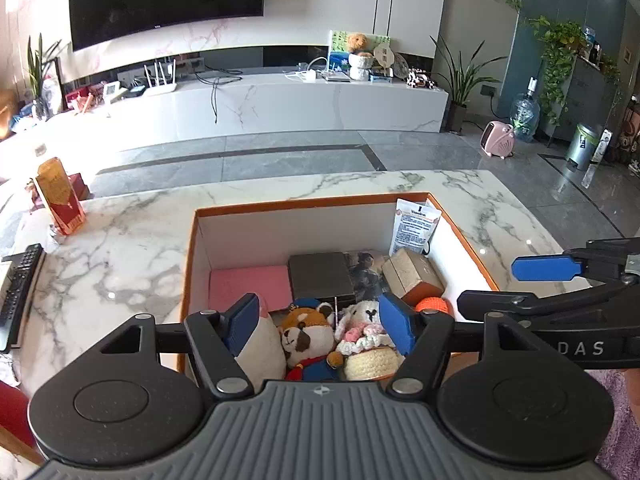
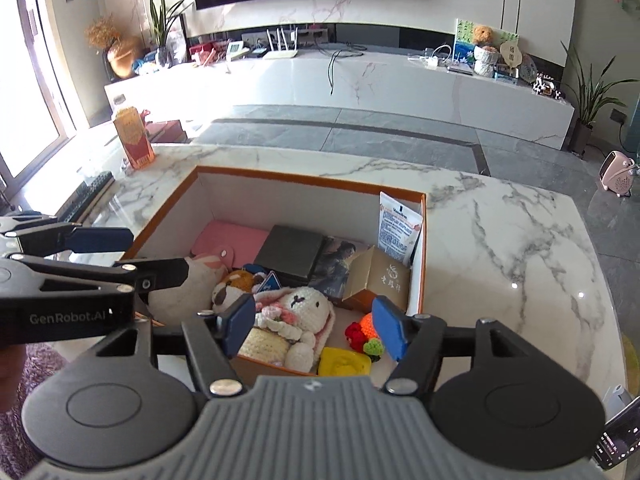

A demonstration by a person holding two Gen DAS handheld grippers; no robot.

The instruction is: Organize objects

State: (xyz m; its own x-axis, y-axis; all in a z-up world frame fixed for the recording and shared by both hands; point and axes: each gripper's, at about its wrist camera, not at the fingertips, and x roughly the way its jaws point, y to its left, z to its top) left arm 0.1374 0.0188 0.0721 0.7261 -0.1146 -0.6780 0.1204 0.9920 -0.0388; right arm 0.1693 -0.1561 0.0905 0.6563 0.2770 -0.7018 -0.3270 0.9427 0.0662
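An open orange-rimmed box [image 1: 312, 203] [image 2: 304, 172] stands on the marble table. It holds a pink pad [image 1: 250, 286], a dark grey case [image 1: 320, 276], a tan carton [image 1: 412, 276], a white pouch [image 1: 416, 226], a red panda plush [image 1: 308, 334] and a crocheted bunny [image 2: 300, 312]. A yellow piece [image 2: 344, 362] and orange-red crochet fruit [image 2: 364, 332] lie at the box's near right. My left gripper [image 1: 320, 326] is open and empty above the plush toys. My right gripper [image 2: 316, 326] is open and empty above the bunny.
A red and gold carton [image 1: 60, 200] stands on the table at the left, with a remote control [image 1: 20, 288] near the left edge. Beyond the table are grey floor tiles and a long white TV cabinet [image 1: 280, 104]. A phone [image 2: 620, 440] lies at the right.
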